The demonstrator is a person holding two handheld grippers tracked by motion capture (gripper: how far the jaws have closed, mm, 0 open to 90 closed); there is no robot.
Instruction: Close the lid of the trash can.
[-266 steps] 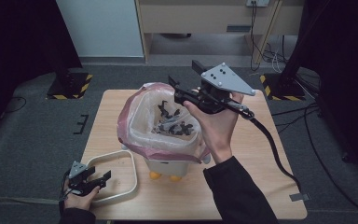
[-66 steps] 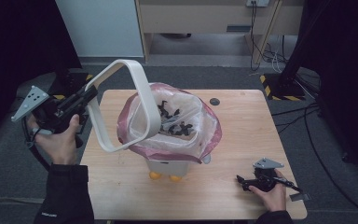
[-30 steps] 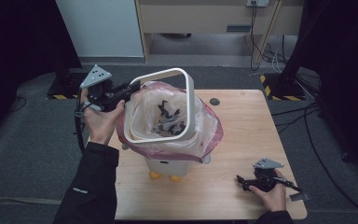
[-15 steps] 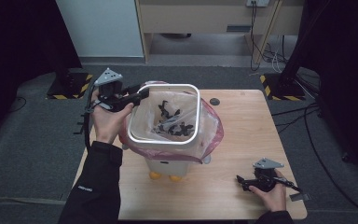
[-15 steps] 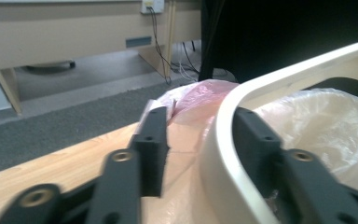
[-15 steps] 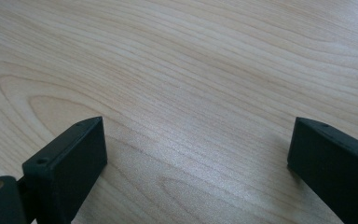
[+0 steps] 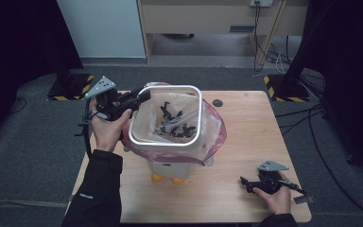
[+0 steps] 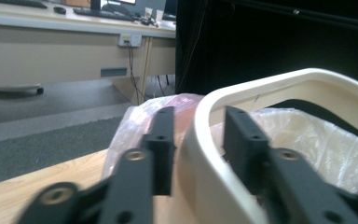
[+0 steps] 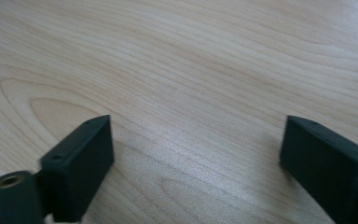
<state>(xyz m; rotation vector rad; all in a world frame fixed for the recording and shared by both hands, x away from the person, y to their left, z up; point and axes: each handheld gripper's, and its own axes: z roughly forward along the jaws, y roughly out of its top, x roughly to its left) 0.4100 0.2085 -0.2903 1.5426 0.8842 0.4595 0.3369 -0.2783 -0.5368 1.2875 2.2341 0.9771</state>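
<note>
The left gripper (image 7: 139,97) has its jaws astride the smooth, cream, rounded-square plastic rim ring (image 7: 165,142), just closing; a gap shows beside one jaw. The ring sits atop the crinkly pink-lined bin (image 7: 208,142). The right gripper (image 7: 245,182) rests open on the grained wooden table (image 7: 236,123), its jaws just narrowing on nothing.

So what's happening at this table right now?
A person is fitting a white rim frame down over a small bin lined with a pink bag that has dark scraps in it. The left gripper has the frame's edge between its jaws, which have just been closing; one pad looks a little off it, so a firm grip is unclear. The right gripper rests open on the wooden table, holding nothing.
</note>
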